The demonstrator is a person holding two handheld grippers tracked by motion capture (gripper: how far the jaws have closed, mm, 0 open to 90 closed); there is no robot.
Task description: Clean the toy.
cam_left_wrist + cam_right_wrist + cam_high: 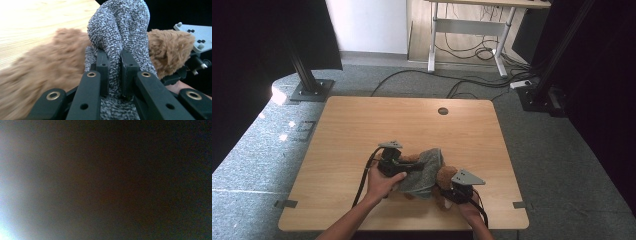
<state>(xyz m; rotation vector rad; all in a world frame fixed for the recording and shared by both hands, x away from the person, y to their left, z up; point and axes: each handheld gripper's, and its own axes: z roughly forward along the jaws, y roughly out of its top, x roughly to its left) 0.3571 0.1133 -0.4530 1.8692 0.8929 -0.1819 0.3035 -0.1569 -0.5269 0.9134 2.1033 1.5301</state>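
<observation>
A brown plush toy (445, 175) lies near the front edge of the wooden table (412, 120), with a grey knitted garment (424, 172) over its body. My left gripper (408, 167) comes in from the toy's left, shut on a fold of the grey knit (120, 25); the fabric is pinched between the two black pads (103, 66). Brown fur (50, 67) spreads out below and to the left of the pads. My right gripper (447, 191) sits at the toy's right end, buried in the fur and closed on it. The right gripper view is dark and blurred, as if covered.
A round cable hole (443, 111) sits near the table's far edge. Beyond the table are black frame posts (304, 70), floor cables (472, 82) and a white desk frame (467, 30). The right gripper's grey plate (195, 37) shows past the fur.
</observation>
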